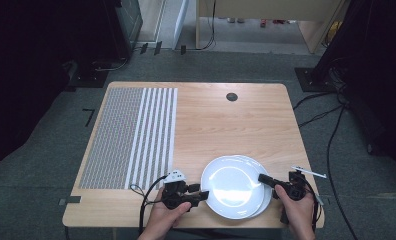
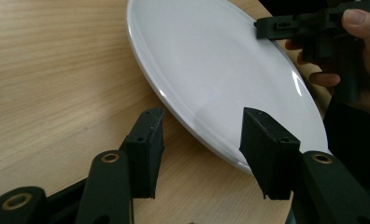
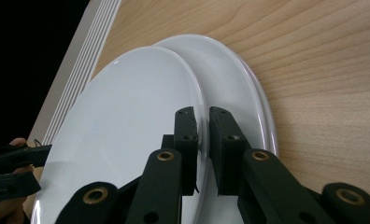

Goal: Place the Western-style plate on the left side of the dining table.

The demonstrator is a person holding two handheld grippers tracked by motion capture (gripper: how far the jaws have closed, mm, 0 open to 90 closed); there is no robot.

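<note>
1. High view: two white plates lie stacked near the front edge of the wooden table (image 1: 221, 125), right of its middle. The upper plate (image 1: 232, 186) sits shifted a little to the left on the lower plate (image 1: 264, 200), whose rim shows as a crescent along the right side.
2. Right gripper view: the right gripper (image 3: 202, 140) has its jaws clamped on the right rim of the upper plate, one pad above the rim and one below it, over the lower plate (image 3: 241, 88).
3. Left gripper view: the left gripper (image 2: 199, 140) stands at the upper plate's (image 2: 211, 60) left edge with its jaws apart. The rim passes between them; the right finger (image 2: 267, 149) lies over the plate's edge, the left finger (image 2: 145, 149) is over bare wood just beside the rim. No pad presses the plate that I can tell.
4. The striped grey mat (image 1: 131, 135) lies well to the left of the plates.
5. The person's hands hold both grippers, one on each side of the upper plate.
</note>
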